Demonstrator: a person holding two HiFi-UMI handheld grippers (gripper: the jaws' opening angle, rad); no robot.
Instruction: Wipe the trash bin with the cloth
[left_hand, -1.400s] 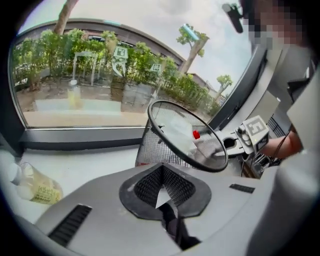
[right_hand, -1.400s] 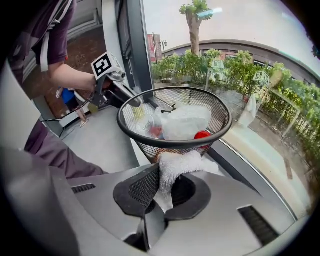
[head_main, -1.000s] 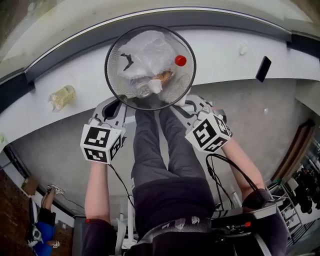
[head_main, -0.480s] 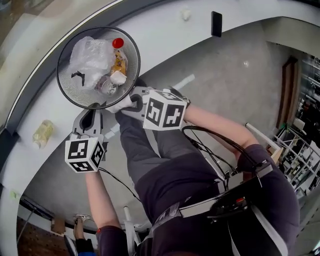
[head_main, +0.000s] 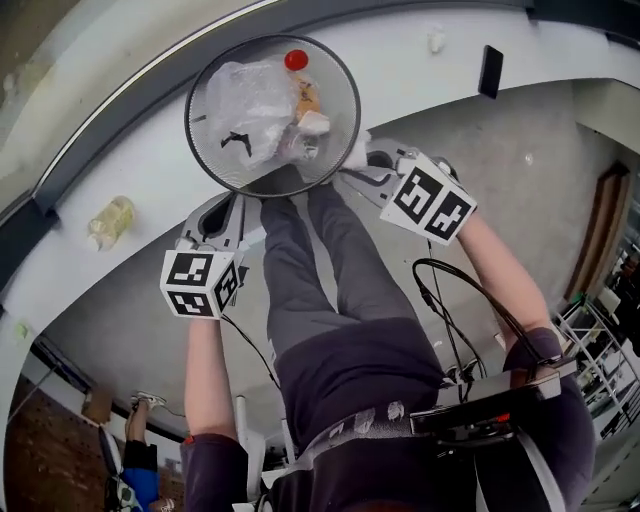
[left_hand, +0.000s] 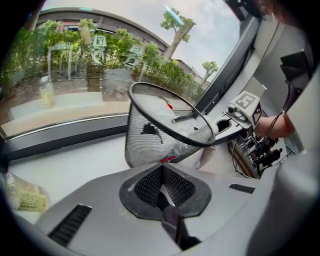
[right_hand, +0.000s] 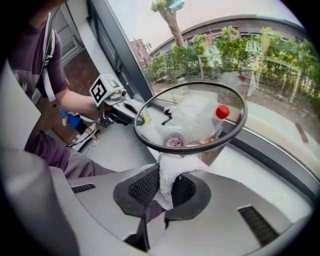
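Right tool (right_hand: 167, 192) was clamped on the cloth (right_hand: 172, 172), pressing it under the rim of the bin (head_main: 210, 160) on the ledge (head_main: 420, 80), looked mid-wipe, while the left tool (left_hand: 161, 187), jaws together and empty, sat just beside the bin, probably to steady it.

Purple shirt (head_main: 350, 375), grey trousers (head_main: 330, 260), black cables (head_main: 452, 305), grey left claw (left_hand: 162, 186), right claw (right_hand: 164, 189), chequered marker cubes (head_main: 200, 283)

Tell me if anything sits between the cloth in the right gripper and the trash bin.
Nothing visible does. The right gripper holds the white cloth, whose top appears to lie directly against the trash bin mesh, just under the rim.
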